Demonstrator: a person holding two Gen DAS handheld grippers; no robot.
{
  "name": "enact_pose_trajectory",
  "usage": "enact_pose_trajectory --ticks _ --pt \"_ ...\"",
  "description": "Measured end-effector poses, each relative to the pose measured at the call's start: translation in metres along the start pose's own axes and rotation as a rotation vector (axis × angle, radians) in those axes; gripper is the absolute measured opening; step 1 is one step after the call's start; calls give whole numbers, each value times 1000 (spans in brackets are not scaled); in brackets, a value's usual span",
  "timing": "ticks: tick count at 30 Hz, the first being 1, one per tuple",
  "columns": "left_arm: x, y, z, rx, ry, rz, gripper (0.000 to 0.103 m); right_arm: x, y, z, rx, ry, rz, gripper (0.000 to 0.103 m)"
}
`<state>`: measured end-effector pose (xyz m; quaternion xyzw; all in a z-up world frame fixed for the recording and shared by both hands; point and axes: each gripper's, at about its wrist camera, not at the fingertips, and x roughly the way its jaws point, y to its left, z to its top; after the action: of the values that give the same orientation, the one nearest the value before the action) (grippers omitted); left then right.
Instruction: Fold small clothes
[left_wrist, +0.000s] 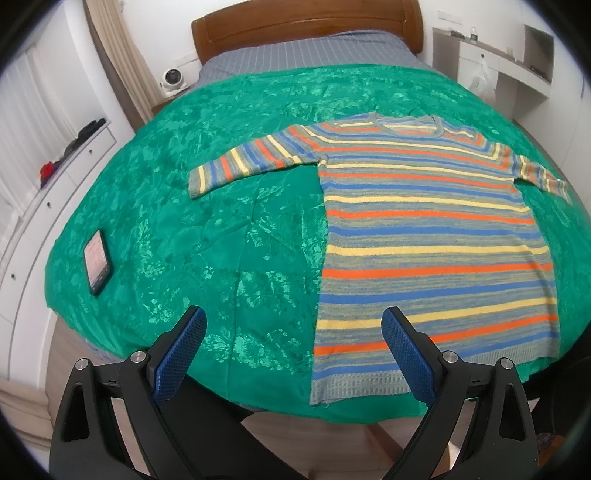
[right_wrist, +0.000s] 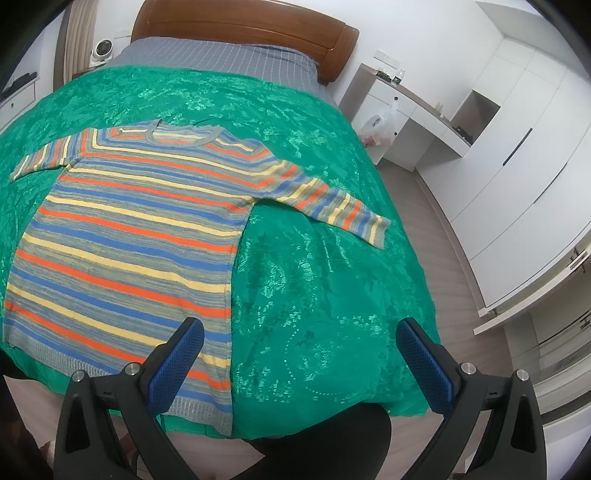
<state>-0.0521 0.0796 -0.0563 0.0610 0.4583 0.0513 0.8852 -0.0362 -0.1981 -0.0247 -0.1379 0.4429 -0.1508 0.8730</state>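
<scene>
A small striped knit sweater (left_wrist: 424, 229), in grey, blue, yellow and orange, lies flat and spread out on a green bedspread (left_wrist: 221, 240), both sleeves out to the sides. It also shows in the right wrist view (right_wrist: 129, 229). My left gripper (left_wrist: 295, 325) is open and empty, held above the bed's near edge by the sweater's lower left hem. My right gripper (right_wrist: 301, 332) is open and empty, above the near edge by the sweater's lower right hem. Neither touches the sweater.
A phone (left_wrist: 96, 262) lies on the bedspread at the left. A wooden headboard (left_wrist: 306, 26) stands at the far end. White drawers (left_wrist: 55, 177) run along the left, a white desk (right_wrist: 410, 114) and wardrobes (right_wrist: 517, 129) along the right. Wood floor (right_wrist: 454, 258) borders the bed.
</scene>
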Motion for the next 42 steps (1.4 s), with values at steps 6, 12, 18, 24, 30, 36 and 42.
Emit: enact_pose_trajectory --ticks 6,12,18,24,30,36,42 --pt "2 2 -2 4 4 2 97 1 0 1 -3 2 1 102" --pt "4 2 -3 11 12 2 97 3 -1 1 -5 7 -2 102" --pt "5 0 -2 20 19 2 97 11 -4 4 -30 2 22 102" --pt "7 2 -1 31 21 19 97 77 -116 53 102 -143 156 102" --pt "13 2 -1 13 56 37 97 239 -263 74 645 44 488 83" --pt "18 -7 2 53 79 70 97 325 -272 66 813 157 525 65" --pt "30 -10 9 45 105 68 97 347 -239 76 692 226 556 6"
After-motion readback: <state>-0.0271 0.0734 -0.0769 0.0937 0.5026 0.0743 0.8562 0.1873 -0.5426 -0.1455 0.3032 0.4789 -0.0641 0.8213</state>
